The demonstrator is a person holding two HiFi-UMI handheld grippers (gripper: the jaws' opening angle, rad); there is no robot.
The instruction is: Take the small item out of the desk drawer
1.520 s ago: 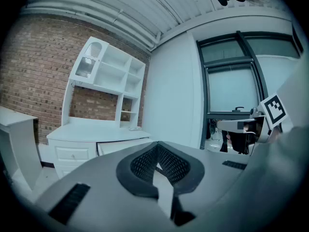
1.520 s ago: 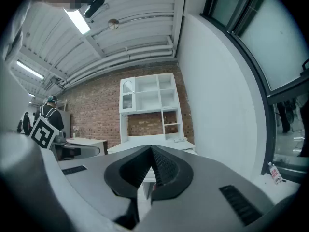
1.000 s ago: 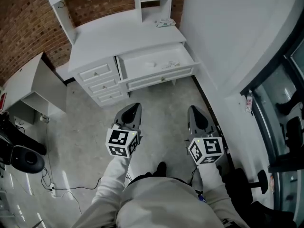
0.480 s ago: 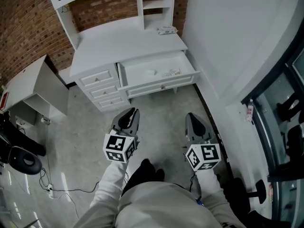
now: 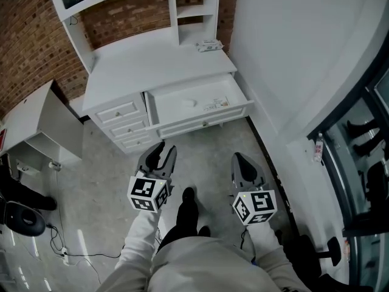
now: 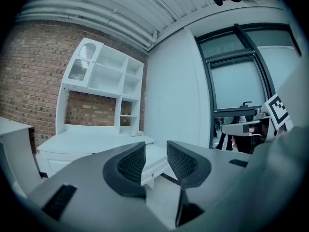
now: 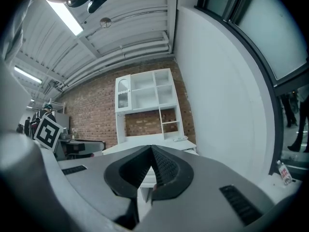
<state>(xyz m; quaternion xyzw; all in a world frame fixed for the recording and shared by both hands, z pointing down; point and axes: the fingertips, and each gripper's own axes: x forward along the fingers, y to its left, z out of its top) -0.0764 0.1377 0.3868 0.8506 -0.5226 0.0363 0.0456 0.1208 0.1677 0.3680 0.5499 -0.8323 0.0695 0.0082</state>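
The white desk (image 5: 152,59) stands ahead with its right drawer (image 5: 200,122) pulled open. Inside the drawer lies a small flat item (image 5: 217,105) near the right end, with a faint pale oval to its left. My left gripper (image 5: 161,149) is level over the floor, short of the drawer. Its jaws have just been opening and stand apart with nothing between them (image 6: 155,151). My right gripper (image 5: 241,160) hangs beside it, shut and empty, its tips touching (image 7: 150,151). Both point towards the desk.
A hutch with shelves (image 5: 182,5) tops the desk, and a small packet (image 5: 209,45) lies on the desktop. Three small drawers (image 5: 124,123) sit left of the open one. A low white cabinet (image 5: 36,120) stands to the left, a white wall to the right. Cables lie on the floor (image 5: 79,248).
Both grippers have moved forward towards the desk as the person stepped closer. The left jaws have gone from shut to parted. The right jaws stay shut.
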